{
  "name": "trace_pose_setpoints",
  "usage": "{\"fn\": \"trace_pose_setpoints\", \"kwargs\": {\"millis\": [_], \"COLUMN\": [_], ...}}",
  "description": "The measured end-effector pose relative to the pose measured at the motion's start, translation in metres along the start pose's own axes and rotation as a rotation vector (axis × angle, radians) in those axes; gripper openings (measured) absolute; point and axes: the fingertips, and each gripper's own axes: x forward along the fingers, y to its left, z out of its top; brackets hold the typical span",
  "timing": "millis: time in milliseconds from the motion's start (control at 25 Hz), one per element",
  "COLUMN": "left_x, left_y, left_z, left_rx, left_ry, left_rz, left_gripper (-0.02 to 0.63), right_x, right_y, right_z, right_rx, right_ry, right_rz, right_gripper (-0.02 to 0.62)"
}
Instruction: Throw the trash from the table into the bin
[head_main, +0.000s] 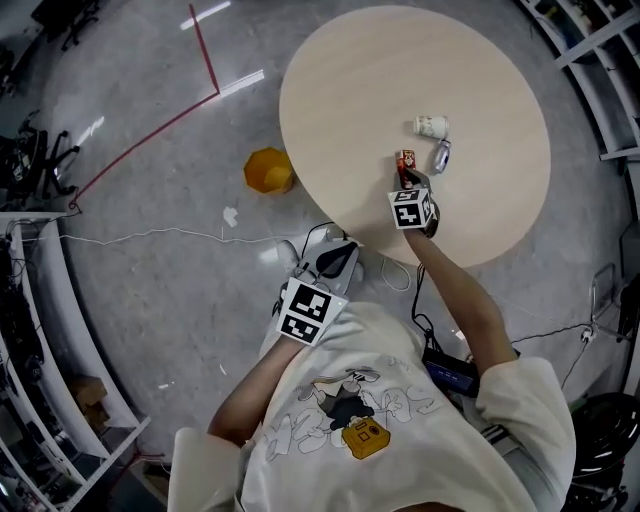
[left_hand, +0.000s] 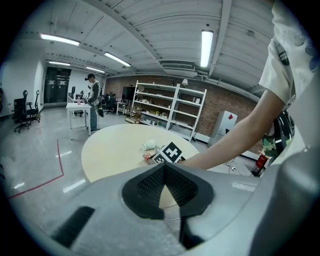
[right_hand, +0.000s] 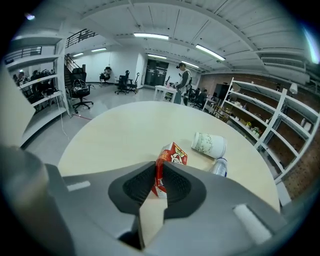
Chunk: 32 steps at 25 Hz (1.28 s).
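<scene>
A red snack carton (right_hand: 172, 155) is pinched by its edge between the pads of my right gripper (right_hand: 157, 169), which is shut on it. In the head view that gripper (head_main: 410, 182) sits over the near part of the round beige table (head_main: 340, 80), with the carton (head_main: 405, 160) at its tip. A white paper cup (head_main: 431, 126) lies on its side just beyond, with a crushed clear bottle (head_main: 441, 155) beside it. The yellow bin (head_main: 268, 171) stands on the floor left of the table. My left gripper (head_main: 335, 262) hangs shut and empty over the floor near my body.
White cables (head_main: 150, 236) and a paper scrap (head_main: 231, 215) lie on the grey floor, crossed by a red tape line (head_main: 205, 50). Shelving (head_main: 40, 330) curves along the left side. A person (left_hand: 93, 102) stands far off beside a white table.
</scene>
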Motion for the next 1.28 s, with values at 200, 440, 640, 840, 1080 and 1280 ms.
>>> {"fn": "trace_pose_setpoints", "kwargs": {"millis": [200,440,640,840,1080,1280], "left_x": [-0.011,-0.034,-0.049,-0.067,-0.087,-0.107], "left_y": [0.013,0.045,0.076,0.122,0.166,0.204], "left_z": [0.005,0.003,-0.006,-0.014,-0.012,-0.013], "left_rx": [-0.035,-0.069,-0.117,-0.161,-0.2,-0.238], "left_ry": [-0.022,-0.035,-0.035,-0.046,-0.077,-0.111], "left_rz": [0.001,0.036,0.069,0.108,0.137,0.17], "left_gripper": [0.006,0.006,0.006,0.006,0.006,0.006], "right_x": [-0.02,-0.041,-0.039,-0.027,-0.008,0.011], "right_y": [0.021,0.065,0.094,0.127,0.163,0.197], "right_z": [0.013,0.028,0.047,0.072,0.104,0.134], "right_rx": [-0.009,-0.075,-0.132,-0.174,-0.228,-0.28], "right_ry": [-0.019,-0.038,-0.043,-0.048,-0.045,-0.045], "right_rz": [0.045,0.108,0.157,0.193,0.231,0.261], "right_gripper": [0.049,0.048,0.048,0.046,0.046,0.045]}}
